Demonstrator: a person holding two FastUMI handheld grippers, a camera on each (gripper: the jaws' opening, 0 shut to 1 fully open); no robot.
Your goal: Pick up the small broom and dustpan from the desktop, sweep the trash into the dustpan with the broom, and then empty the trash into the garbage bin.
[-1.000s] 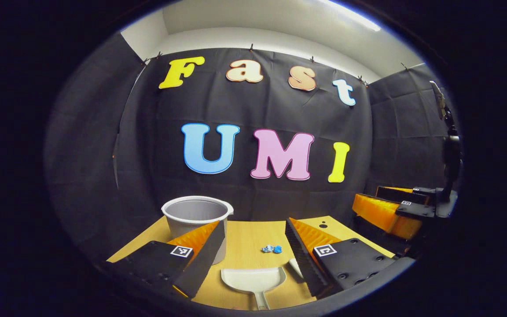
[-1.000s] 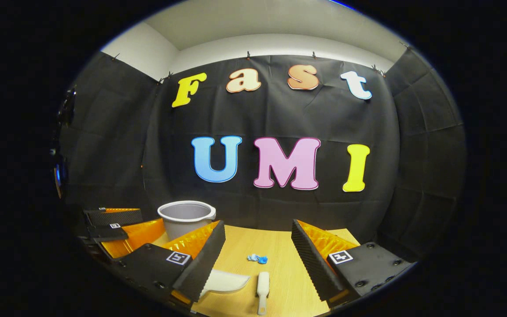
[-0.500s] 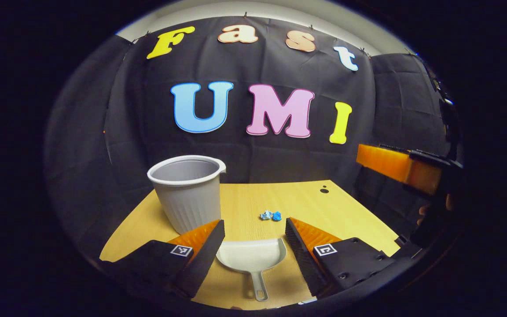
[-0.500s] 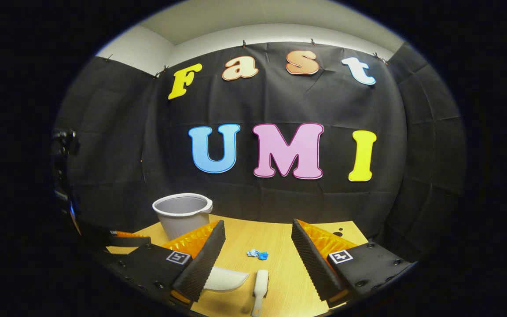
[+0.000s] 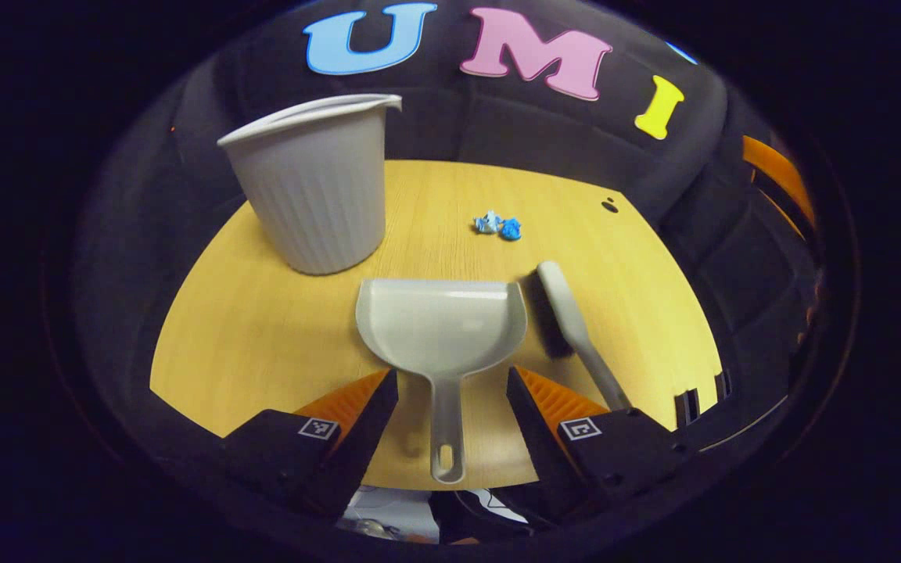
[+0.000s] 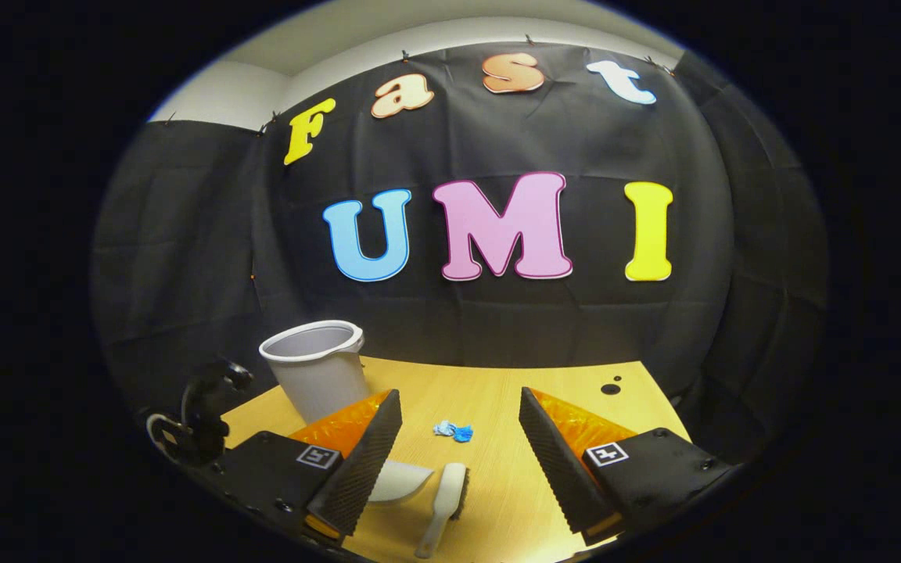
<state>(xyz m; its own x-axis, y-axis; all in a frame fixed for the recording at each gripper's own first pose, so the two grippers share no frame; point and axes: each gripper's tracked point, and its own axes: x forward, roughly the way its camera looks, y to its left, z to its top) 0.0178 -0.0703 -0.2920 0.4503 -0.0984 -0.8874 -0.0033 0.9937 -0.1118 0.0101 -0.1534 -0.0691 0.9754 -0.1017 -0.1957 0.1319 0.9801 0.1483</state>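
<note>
Grey plastic is what your left gripper (image 5: 450, 399) is lined up on: the dustpan (image 5: 441, 324) lies flat on the desk (image 5: 247, 313), its handle running straight back toward you and passing between the two spread fingers, neither of which touches it. That long axis matches the gripper's own line, so the coming move looks like a short drop and a squeeze across the handle.

Going left to right in the left gripper view, the garbage bin (image 5: 314, 191) stands upright at the far left, close behind the pan's left corner but apart from it. Beyond the pan's mouth lie the blue scraps of trash (image 5: 499, 227). Just beside the pan's right edge lies the broom (image 5: 572, 324), head away from you and handle slanting back to your right, passing close to the left gripper's right finger, so mind you do not nudge it.

Your right gripper (image 6: 458, 446) is also spread and empty, held above the desk with the broom in front of and below its fingers, its handle angled toward you.
</note>
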